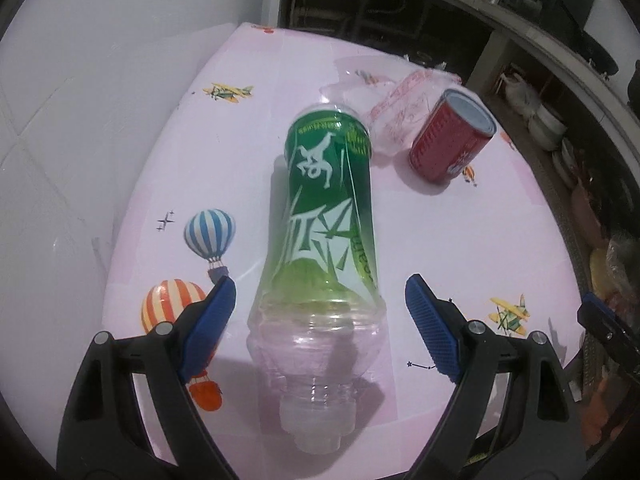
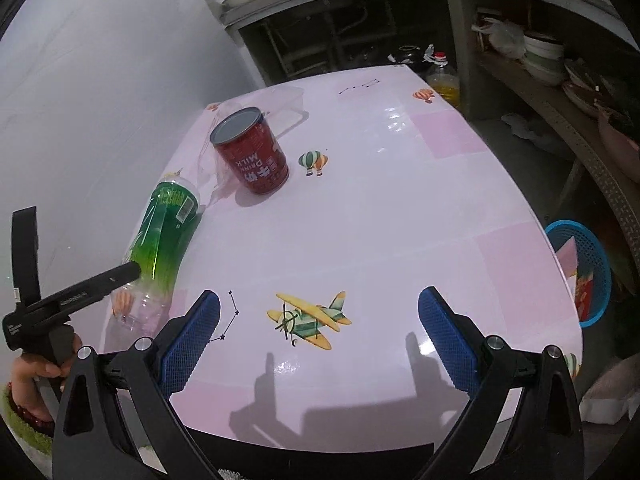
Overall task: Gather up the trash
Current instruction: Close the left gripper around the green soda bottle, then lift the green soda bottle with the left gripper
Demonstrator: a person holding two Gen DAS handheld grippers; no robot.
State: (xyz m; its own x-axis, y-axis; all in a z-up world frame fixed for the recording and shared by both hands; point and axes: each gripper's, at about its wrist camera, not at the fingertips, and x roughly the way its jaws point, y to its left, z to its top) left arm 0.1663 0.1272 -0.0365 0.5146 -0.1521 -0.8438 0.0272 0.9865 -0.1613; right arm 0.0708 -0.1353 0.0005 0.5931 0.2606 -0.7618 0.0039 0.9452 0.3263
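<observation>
Between my left claw's [image 1: 320,316] spread blue pads lies the clear neck end of the plastic bottle [image 1: 326,216], its cap end toward me and its green-labelled body running away across the pink table [image 1: 460,240]. Neither pad touches it; there is a gap of tabletop on each side. Largest of all is that table, printed with balloons and little aeroplanes, set against a pale wall on the left. On it the bottle lies on its side, the biggest piece of trash. Just past its far end sits a crumpled clear plastic bag [image 1: 396,108] with red print, and beside that a red can [image 1: 452,136], tilted in my left view, well clear of my pads.

My right claw [image 2: 320,328] is also spread wide, with nothing between its pads but bare tabletop and a printed aeroplane. From there the bottle [image 2: 166,232] lies off to the left, the can [image 2: 252,152] beyond it. A blue basket [image 2: 596,264] stands off the table's right edge.
</observation>
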